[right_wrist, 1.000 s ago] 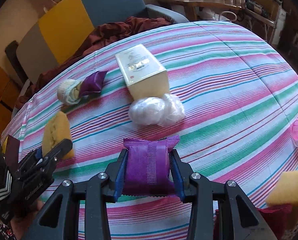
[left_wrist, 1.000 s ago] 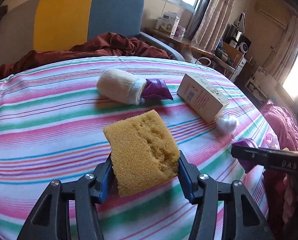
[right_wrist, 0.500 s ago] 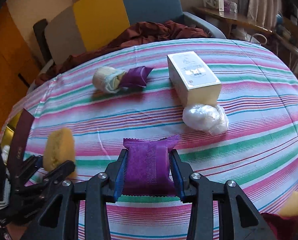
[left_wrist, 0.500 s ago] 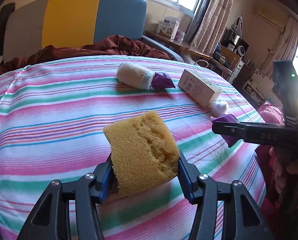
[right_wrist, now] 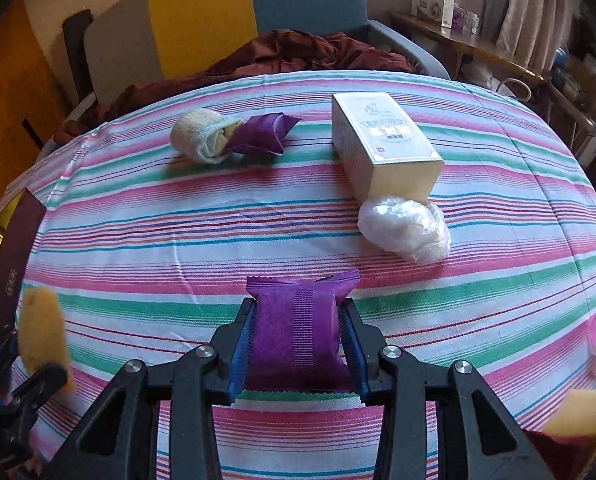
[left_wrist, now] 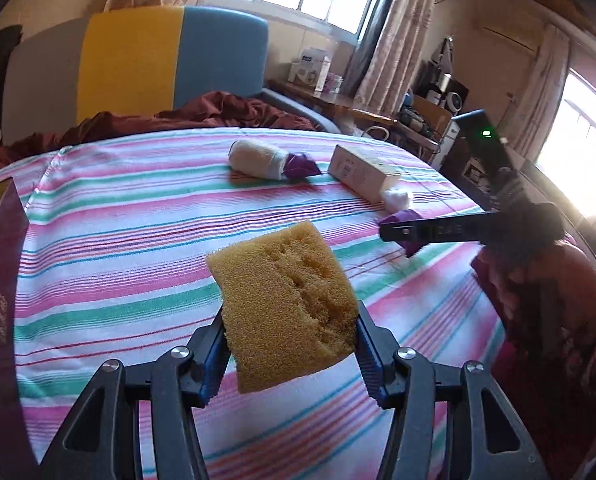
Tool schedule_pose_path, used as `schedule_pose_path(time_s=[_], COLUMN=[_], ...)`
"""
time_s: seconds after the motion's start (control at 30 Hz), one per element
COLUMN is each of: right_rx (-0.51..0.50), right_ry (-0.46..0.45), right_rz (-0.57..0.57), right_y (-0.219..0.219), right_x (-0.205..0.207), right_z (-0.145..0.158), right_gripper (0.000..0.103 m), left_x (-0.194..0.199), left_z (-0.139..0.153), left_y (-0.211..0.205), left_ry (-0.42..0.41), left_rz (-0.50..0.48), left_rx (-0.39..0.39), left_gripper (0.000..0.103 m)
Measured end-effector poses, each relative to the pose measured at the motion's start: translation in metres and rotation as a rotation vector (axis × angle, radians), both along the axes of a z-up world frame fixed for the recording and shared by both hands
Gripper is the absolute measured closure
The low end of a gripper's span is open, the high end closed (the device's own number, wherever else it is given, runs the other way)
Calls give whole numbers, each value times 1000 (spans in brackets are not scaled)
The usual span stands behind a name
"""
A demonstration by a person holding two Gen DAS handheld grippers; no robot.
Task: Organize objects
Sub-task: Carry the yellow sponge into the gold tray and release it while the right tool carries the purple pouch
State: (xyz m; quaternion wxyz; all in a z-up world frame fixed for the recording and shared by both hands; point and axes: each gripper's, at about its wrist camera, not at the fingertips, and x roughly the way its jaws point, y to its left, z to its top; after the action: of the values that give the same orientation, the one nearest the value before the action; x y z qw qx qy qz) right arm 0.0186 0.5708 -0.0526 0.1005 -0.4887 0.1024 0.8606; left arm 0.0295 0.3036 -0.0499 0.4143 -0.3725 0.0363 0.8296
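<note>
Yellow sponge (left_wrist: 285,308) clamped aloft, tilted, above striped cloth | purple sachet (right_wrist: 300,334) pinched upright, off the cloth | cream sock roll (right_wrist: 201,136) touching second purple sachet (right_wrist: 263,134) | white carton (right_wrist: 382,146) lying flat, plastic-wrapped white bundle (right_wrist: 404,228) against its near end

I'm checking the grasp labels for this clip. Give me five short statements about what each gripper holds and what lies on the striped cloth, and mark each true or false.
1. The left gripper holds a yellow sponge. True.
2. The right gripper is empty. False: it grips a purple packet.
3. The white box stands upright. False: it lies on its side.
4. A clear plastic bundle sits by the box. True.
5. The rolled sock sits apart from everything. False: a second purple packet touches it.
</note>
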Motion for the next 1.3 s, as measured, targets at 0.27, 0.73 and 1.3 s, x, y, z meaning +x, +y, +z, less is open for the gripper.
schedule_pose_path(time_s=[0.27, 0.73, 1.3], right_rx=[45, 80, 72], right_ry=[6, -14, 52], right_rz=[38, 107, 301], right_y=[-11, -30, -97], right_x=[1, -2, 0], right_z=[3, -3, 18], right_gripper=[61, 61, 61], left_x=[-1, -51, -136], left_z=[23, 34, 36], left_y=[-47, -160, -274], left_ry=[-25, -135, -194], left_rz=[30, 257, 536], left_rx=[63, 142, 100], left_gripper=[47, 47, 47])
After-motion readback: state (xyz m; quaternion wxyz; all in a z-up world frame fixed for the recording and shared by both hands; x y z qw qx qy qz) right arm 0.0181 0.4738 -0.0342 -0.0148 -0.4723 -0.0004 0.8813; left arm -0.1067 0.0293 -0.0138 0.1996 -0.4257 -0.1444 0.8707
